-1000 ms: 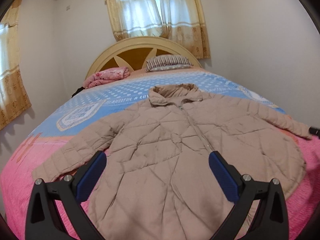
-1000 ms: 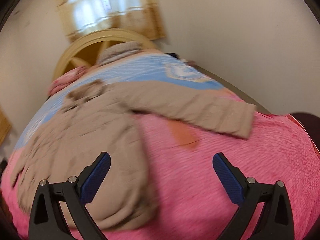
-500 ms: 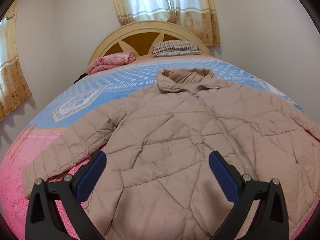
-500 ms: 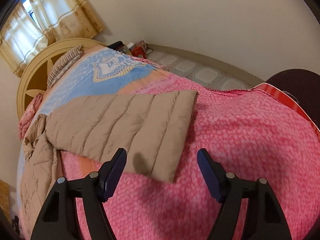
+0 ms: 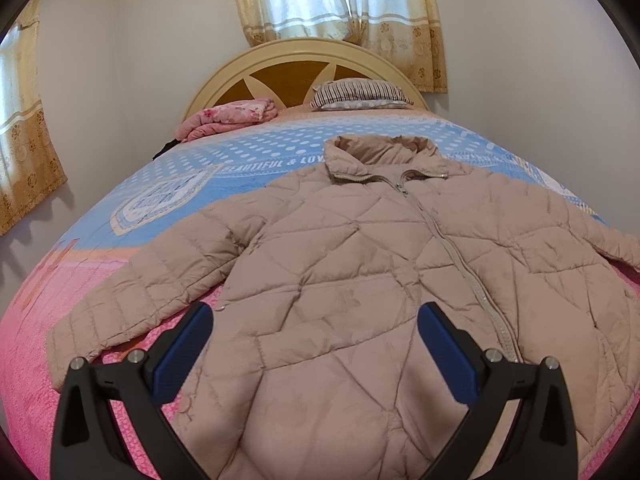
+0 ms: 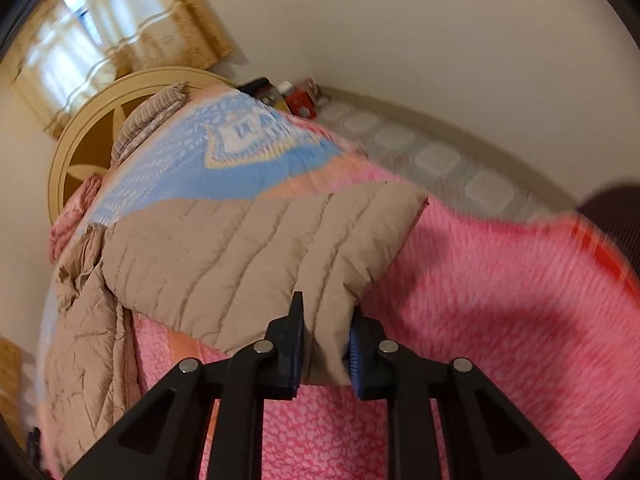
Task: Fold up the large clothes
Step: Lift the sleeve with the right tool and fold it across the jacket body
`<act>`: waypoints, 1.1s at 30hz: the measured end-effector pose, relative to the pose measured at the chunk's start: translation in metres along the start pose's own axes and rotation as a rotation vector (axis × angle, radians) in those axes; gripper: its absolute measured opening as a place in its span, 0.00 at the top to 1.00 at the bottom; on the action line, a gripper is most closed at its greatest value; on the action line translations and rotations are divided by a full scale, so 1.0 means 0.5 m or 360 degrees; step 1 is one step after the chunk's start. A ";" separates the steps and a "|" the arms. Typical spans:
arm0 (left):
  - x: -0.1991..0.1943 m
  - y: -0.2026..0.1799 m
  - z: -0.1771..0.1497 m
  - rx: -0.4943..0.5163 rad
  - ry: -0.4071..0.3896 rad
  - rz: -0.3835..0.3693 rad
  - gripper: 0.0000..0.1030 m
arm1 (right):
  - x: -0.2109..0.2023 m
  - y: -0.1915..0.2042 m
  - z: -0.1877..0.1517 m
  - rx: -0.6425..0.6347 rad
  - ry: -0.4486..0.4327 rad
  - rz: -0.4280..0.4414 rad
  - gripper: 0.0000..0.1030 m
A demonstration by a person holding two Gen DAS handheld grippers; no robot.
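Observation:
A beige quilted jacket (image 5: pixel 360 272) lies face up and zipped on the bed, collar toward the headboard, both sleeves spread out. My left gripper (image 5: pixel 316 348) is open and empty, hovering over the jacket's lower front. In the right wrist view my right gripper (image 6: pixel 326 344) is shut on the cuff end of the jacket's sleeve (image 6: pixel 248 248), which lies across the pink blanket. The jacket body (image 6: pixel 88 340) shows at the left of that view.
The bed has a pink and blue blanket (image 5: pixel 168 204), a striped pillow (image 5: pixel 360 94) and a folded pink cloth (image 5: pixel 232 118) by the cream headboard (image 5: pixel 304 56). Tiled floor (image 6: pixel 436 156) and small items (image 6: pixel 296 98) lie beside the bed's right side. Walls stand close.
My right gripper moved onto the sleeve cuff and closed on it. My left gripper drew nearer to the jacket and stays open.

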State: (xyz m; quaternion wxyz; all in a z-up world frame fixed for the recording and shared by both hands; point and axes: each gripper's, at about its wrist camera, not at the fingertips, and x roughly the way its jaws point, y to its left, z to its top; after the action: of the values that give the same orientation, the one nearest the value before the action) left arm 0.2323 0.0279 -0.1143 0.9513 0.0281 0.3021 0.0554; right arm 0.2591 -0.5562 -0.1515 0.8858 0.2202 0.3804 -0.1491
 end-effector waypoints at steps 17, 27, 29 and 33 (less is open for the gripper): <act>-0.025 0.045 0.013 -0.0070 -0.0052 0.0002 0.00 | -0.186 0.265 0.126 -0.0597 -0.0465 -0.0029 0.86; -0.022 0.062 0.007 -0.0082 -0.0051 0.0013 0.00 | -0.262 0.466 0.101 -0.0976 -0.0649 0.0097 0.88; -0.020 0.069 0.006 -0.0095 -0.0050 0.0014 0.00 | -0.268 0.505 0.090 -0.1053 -0.0664 0.0118 0.89; -0.019 0.082 0.004 -0.0103 -0.0048 0.0023 0.00 | -0.285 0.587 0.053 -0.1213 -0.0707 0.0175 0.90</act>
State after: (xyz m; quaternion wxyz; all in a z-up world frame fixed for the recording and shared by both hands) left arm 0.2219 0.0673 -0.1038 0.9556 0.0003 0.2857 0.0717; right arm 0.3072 -0.3038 0.0515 0.9705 -0.1397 0.1963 0.0055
